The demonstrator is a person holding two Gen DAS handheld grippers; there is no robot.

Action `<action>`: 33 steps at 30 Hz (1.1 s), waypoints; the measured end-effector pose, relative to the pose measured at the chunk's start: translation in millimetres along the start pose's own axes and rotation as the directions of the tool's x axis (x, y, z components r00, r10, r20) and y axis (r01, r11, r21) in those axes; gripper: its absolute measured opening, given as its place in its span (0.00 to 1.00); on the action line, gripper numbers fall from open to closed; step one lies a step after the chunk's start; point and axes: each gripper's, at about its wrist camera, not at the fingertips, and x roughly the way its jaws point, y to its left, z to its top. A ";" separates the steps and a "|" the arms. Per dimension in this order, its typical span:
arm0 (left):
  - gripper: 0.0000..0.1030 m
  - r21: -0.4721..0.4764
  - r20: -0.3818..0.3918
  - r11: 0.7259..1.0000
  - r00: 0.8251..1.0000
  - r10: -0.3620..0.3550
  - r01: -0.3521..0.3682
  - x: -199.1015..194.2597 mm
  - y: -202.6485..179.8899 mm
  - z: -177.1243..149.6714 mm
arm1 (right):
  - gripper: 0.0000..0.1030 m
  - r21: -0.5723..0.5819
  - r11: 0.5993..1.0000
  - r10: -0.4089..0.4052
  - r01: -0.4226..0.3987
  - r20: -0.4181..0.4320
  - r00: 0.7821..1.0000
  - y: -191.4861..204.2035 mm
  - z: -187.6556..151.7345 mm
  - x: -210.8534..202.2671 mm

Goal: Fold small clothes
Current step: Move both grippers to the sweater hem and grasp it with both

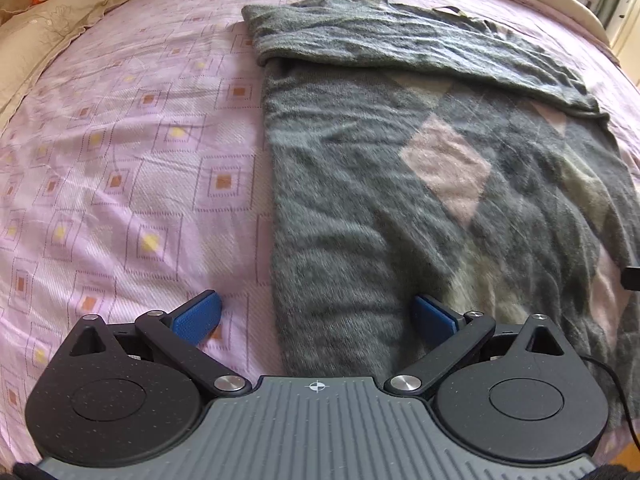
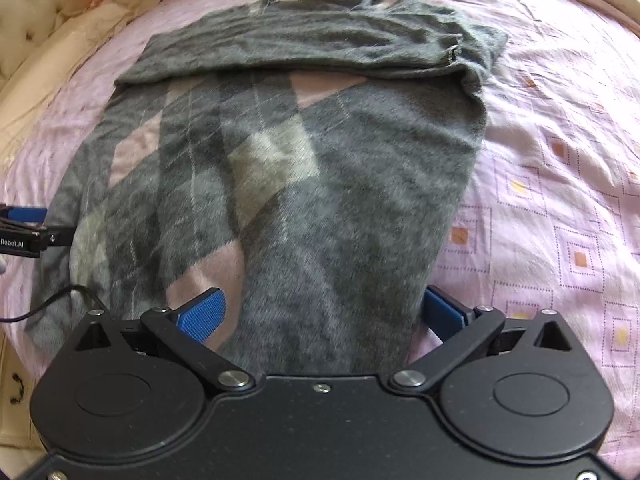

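A grey argyle sweater (image 1: 380,184) with pink and cream diamonds lies flat on the pink bedspread (image 1: 132,152). Its sleeves are folded across its far end (image 1: 400,40). My left gripper (image 1: 318,318) is open and empty, its blue pads straddling the sweater's near left edge. In the right wrist view the sweater (image 2: 288,168) fills the middle, with the folded sleeves at the top (image 2: 320,44). My right gripper (image 2: 322,312) is open and empty over the sweater's near right edge. The left gripper also shows at the right wrist view's left edge (image 2: 28,228).
Patterned pink bedspread (image 2: 560,208) lies on both sides of the sweater. A cream pillow (image 1: 44,20) lies at the far left. A tufted cream headboard (image 2: 36,0) curves round the far left. A black cable (image 2: 48,304) runs over the sweater's near left corner.
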 end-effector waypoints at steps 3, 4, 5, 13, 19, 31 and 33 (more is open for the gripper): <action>0.99 0.036 -0.031 0.998 0.998 -0.045 0.047 -7.0 -6.2 -15.5 | 1.00 0.082 0.993 0.090 -0.087 -0.039 0.995 -1.9 -15.7 -5.8; 0.99 0.047 -0.042 0.997 0.997 -0.067 0.069 -9.6 -8.7 -21.8 | 1.00 0.089 0.992 0.096 -0.092 -0.039 0.995 0.0 -22.9 -9.0; 0.99 0.052 -0.055 0.995 0.995 -0.087 0.090 -12.4 -11.2 -29.7 | 0.99 0.094 0.991 0.105 -0.100 -0.054 0.993 1.9 -29.7 -10.5; 0.98 0.000 -0.077 0.990 0.987 -0.139 0.139 -30.0 -16.7 -63.1 | 0.84 0.150 0.975 0.176 -0.162 -0.090 0.980 10.4 -65.8 -24.0; 0.98 0.001 -0.074 0.988 0.985 -0.153 0.154 -28.8 -14.4 -63.1 | 0.83 0.165 0.971 0.189 -0.173 -0.084 0.978 11.4 -64.5 -21.7; 0.56 -0.122 -0.058 0.976 0.981 -0.186 0.178 -39.4 10.9 -60.6 | 0.70 0.222 0.956 0.216 -0.194 -0.077 0.973 6.0 -68.1 -24.2; 0.55 -0.121 -0.056 0.975 0.980 -0.192 0.184 -39.4 10.3 -61.0 | 0.70 0.218 0.956 0.219 -0.198 -0.078 0.973 7.7 -67.7 -23.7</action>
